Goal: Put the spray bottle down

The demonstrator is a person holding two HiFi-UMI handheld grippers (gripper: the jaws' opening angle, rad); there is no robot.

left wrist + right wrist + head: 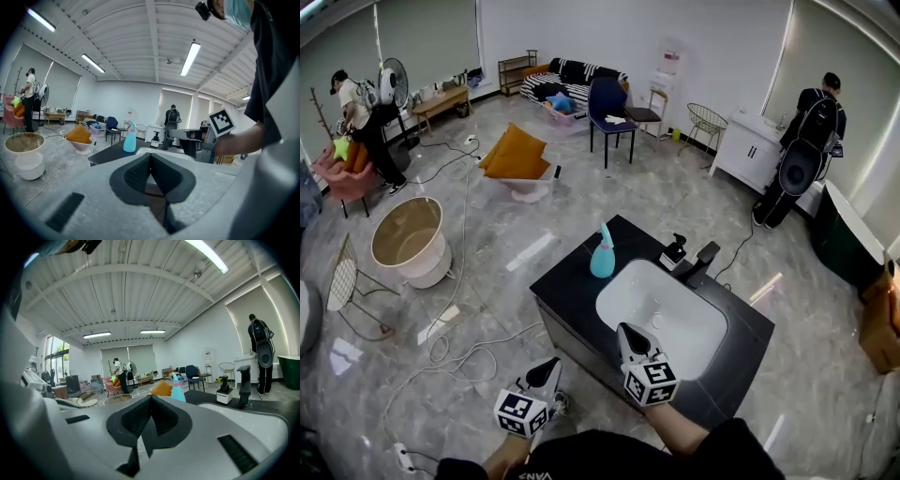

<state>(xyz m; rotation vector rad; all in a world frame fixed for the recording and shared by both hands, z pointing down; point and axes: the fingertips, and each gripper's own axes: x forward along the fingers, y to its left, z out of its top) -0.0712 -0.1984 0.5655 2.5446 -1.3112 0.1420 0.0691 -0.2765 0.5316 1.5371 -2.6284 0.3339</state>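
Note:
A light-blue spray bottle [602, 253] stands upright by itself on the black counter [567, 291], just left of the white sink [661, 314]. The bottle [130, 140] shows far ahead in the left gripper view, and it [178, 390] is also far off in the right gripper view. My right gripper [628, 336] hovers over the sink's near rim, shut and holding nothing [151, 401]. My left gripper [547, 372] is off the counter's near-left corner, pads together and empty [150, 157]. Both grippers are well short of the bottle.
A black faucet [701, 260] and a soap dispenser [675, 249] stand behind the sink. On the floor lie cables [450, 347], a round tub [411, 239] and an orange cushioned seat [517, 157]. People stand at the far left [358, 117] and far right [806, 150].

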